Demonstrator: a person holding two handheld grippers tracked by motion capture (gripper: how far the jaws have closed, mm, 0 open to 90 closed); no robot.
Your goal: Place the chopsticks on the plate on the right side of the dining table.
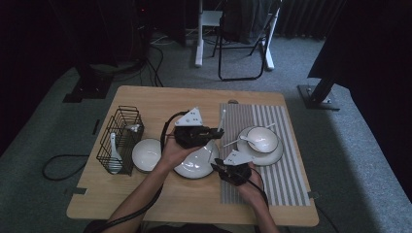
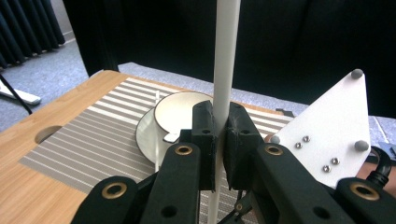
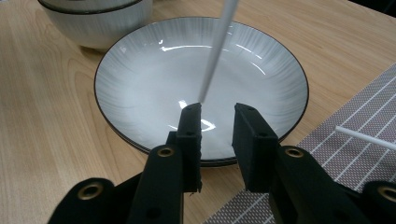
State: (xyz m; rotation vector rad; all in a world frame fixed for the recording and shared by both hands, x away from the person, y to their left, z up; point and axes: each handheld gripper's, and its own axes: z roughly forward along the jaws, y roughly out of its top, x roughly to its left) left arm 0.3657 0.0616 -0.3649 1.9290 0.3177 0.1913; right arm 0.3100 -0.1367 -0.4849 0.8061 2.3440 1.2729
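Note:
A thin white chopstick (image 1: 221,119) stands nearly upright in my left gripper (image 1: 218,131), which is shut on it above the centre plate (image 1: 194,167). In the left gripper view the jaws (image 2: 219,116) clamp the chopstick (image 2: 224,60) at mid-length. Its lower tip (image 3: 208,79) hangs just over the shallow grey plate (image 3: 140,88). My right gripper (image 3: 217,114) is open and holds nothing, low at the plate's near rim; the high view shows it (image 1: 217,166) at the plate's right edge. A second chopstick (image 1: 232,141) lies on the striped placemat (image 1: 286,179).
On the placemat a bowl with a spoon (image 1: 262,139) sits on a plate (image 1: 272,158). Another bowl (image 1: 145,154) stands left of the centre plate, beside a black wire basket (image 1: 121,138) holding a spoon. Bare wood lies along the table's front edge.

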